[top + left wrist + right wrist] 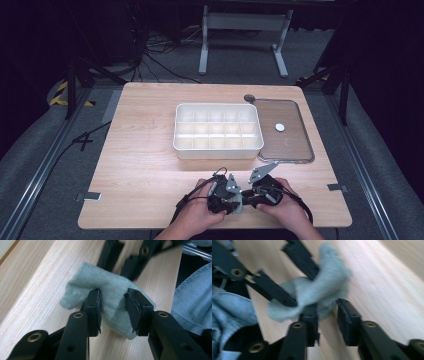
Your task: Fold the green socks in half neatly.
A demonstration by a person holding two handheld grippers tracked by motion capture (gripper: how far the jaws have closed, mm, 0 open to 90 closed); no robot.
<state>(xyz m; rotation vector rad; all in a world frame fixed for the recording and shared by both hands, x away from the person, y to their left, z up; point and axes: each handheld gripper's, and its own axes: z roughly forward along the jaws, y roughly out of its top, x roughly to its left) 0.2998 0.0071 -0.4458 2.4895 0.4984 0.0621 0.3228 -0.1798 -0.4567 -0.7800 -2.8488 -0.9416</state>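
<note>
The left gripper (113, 312) is clamping the pale green cloth (110, 297) at frame centre on the table (37, 285); the right gripper (328, 320), jaws apart, is releasing it. Next: regrasp another edge, probably for folding.

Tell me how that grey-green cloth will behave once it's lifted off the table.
The grey-green cloth is bunched and creased between the left gripper jaws, so it is probably floppy and will droop. Its thin knit suggests it is light. The textured weave should resist slipping.
</note>
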